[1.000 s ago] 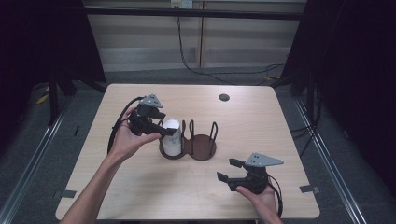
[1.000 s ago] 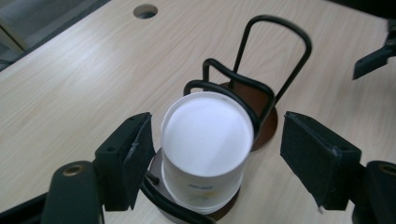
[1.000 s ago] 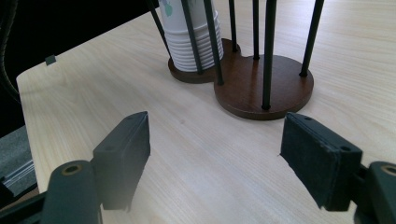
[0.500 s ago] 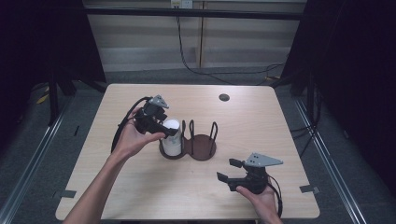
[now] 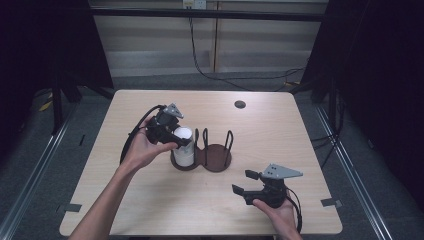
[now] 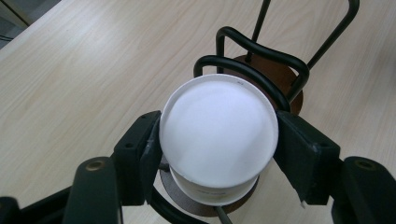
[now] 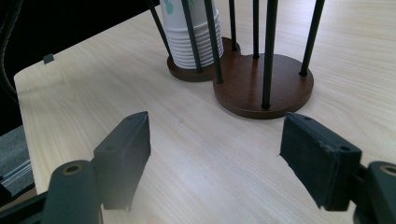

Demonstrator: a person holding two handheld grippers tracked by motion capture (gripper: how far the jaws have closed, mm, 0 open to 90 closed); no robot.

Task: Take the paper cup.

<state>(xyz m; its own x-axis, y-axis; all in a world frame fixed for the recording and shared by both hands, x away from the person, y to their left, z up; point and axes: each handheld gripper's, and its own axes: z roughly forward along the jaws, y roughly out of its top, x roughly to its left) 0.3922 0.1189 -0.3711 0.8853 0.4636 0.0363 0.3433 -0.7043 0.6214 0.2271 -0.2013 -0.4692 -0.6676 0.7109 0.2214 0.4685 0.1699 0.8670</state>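
Light wood-grain rectangular surface (image 5: 150,205) with rounded corners, standing on a grey floor (image 5: 30,150); dark curtains hang at both sides of the room and a pale panelled wall (image 5: 150,45) runs along the far end, with a black cable (image 5: 200,60) dropping down it to the floor. A small dark round disc (image 5: 240,104) sits in the surface near its far edge. Bits of grey tape (image 5: 330,202) mark the near corners. Near the middle of the surface stands a dark brown wooden double-ring cup holder with black wire uprights (image 5: 217,157); its left ring carries a stack of white paper cups (image 5: 183,145), its right ring shows bare wood. The left gripper (image 5: 175,135), held in the person's left hand (image 5: 142,150), sits at the top of the stack; in the left gripper view its jaws have just been closing and now press on either side of the top white cup (image 6: 218,135), just below the rim, the cup still seated in the stack. The right gripper (image 5: 247,181), in the right hand (image 5: 275,212), rests low over the near right part of the surface, well apart from the holder; in the right gripper view its jaws stand moderately wide with only bare surface between them, the holder base (image 7: 261,84) and the ribbed cup stack (image 7: 194,37) lying beyond.
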